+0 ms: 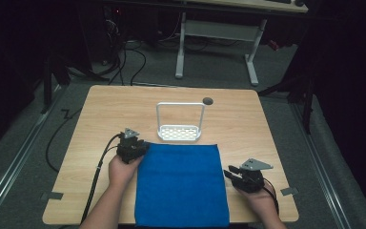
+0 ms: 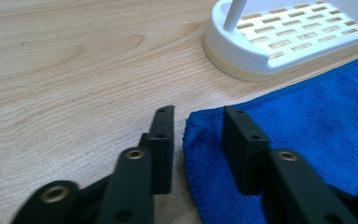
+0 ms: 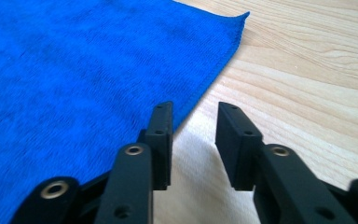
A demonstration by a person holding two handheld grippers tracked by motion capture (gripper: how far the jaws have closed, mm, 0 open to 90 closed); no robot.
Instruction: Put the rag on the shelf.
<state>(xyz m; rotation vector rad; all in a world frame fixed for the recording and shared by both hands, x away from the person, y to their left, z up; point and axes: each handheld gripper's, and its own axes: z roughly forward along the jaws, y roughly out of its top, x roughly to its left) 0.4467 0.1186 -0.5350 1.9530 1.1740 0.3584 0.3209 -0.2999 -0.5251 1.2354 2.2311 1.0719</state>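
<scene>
A blue cloth [image 1: 181, 183] lies flat on the wooden table [image 1: 105, 109], reaching its near edge. My left gripper [image 1: 144, 147] is open at the cloth's far left corner [image 2: 193, 119]; one jaw stands over bare wood and the other over the cloth [image 2: 317, 116]. My right gripper [image 1: 227, 172] is open beside the cloth's right edge, and its jaws [image 3: 195, 116] straddle that edge [image 3: 205, 88] low over the table. A white soap rack [image 1: 179, 132] with a tall wire handle stands just beyond the cloth, and its slotted base [image 2: 289, 35] sits close ahead in the left gripper view.
A small dark round hole [image 1: 208, 100] marks the table behind the rack. Cables [image 1: 95, 181] trail from the left gripper off the table's left side. Desk legs [image 1: 252, 57] and more cables lie on the floor beyond the table.
</scene>
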